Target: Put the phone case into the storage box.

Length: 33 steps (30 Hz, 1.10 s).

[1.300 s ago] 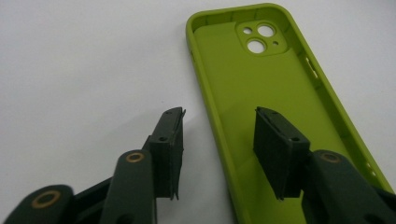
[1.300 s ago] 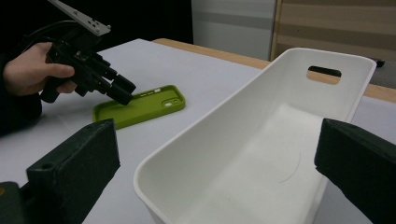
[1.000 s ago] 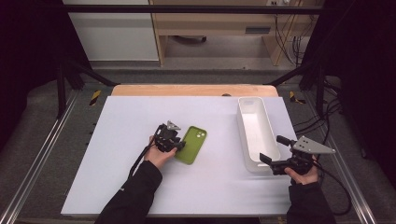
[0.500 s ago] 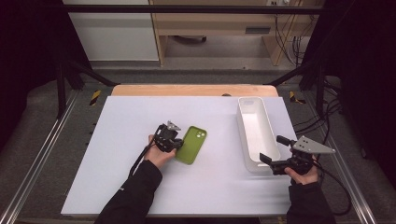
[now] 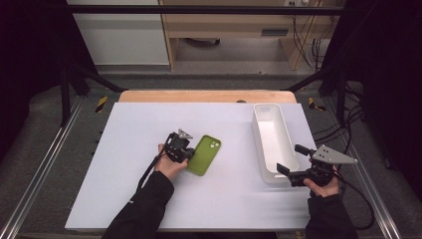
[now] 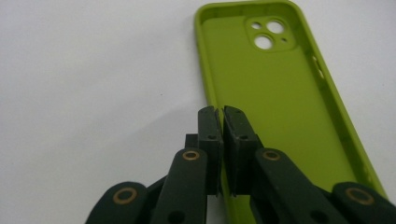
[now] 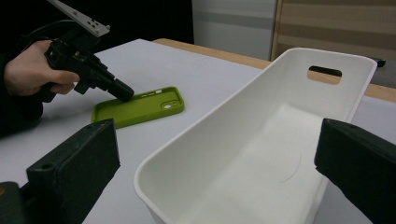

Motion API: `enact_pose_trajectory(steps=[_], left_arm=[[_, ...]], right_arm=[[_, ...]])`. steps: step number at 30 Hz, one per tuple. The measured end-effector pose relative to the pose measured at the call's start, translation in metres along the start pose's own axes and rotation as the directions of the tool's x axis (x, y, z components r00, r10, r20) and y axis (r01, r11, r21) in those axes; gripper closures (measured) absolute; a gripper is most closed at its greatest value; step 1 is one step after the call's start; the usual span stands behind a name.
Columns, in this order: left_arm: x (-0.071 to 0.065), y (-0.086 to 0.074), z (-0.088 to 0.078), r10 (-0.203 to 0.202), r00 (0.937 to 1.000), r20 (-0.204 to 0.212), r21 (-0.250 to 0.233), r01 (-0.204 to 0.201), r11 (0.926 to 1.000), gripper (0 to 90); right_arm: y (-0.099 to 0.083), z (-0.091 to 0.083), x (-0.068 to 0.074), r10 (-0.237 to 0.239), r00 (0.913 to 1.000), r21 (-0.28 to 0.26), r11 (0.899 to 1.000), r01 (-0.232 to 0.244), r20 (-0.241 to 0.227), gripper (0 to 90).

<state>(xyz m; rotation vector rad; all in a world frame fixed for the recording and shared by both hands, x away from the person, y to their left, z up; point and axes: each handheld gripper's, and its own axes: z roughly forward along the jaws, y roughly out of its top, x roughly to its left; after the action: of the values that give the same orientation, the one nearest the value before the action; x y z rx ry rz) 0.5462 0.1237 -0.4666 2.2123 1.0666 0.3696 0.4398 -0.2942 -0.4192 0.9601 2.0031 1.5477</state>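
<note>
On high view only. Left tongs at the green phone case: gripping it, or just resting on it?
Observer: Gripping. The left tongs have just been closing and now pinch one long side wall of the green case, one jaw inside, one outside.
Operator: Which way up is it?
Observer: Hollow side up, camera holes at the end away from the tongs.
Operator: Right tongs?
Observer: Right tongs are wide open and hold nothing, looking along the white bin toward its handle slot.
</note>
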Motion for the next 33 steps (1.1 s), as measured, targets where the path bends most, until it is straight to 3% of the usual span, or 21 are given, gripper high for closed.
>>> enact_pose_trajectory(steps=[14, 33], left_arm=[[0.002, 0.001, -0.006, 0.006, 0.9999, 0.010, -0.030, -0.005, 0.9995, 87.6], [0.000, 0.004, -0.048, 0.031, 0.9987, 0.040, -0.129, -0.026, 0.9913, 87.8]], right_arm=[[0.000, 0.000, 0.000, -0.002, 1.0000, -0.002, 1.000, 0.002, -0.002, 0.7], [0.002, 0.000, 0.001, -0.006, 1.0000, -0.006, 1.000, 0.006, -0.006, 0.6]])
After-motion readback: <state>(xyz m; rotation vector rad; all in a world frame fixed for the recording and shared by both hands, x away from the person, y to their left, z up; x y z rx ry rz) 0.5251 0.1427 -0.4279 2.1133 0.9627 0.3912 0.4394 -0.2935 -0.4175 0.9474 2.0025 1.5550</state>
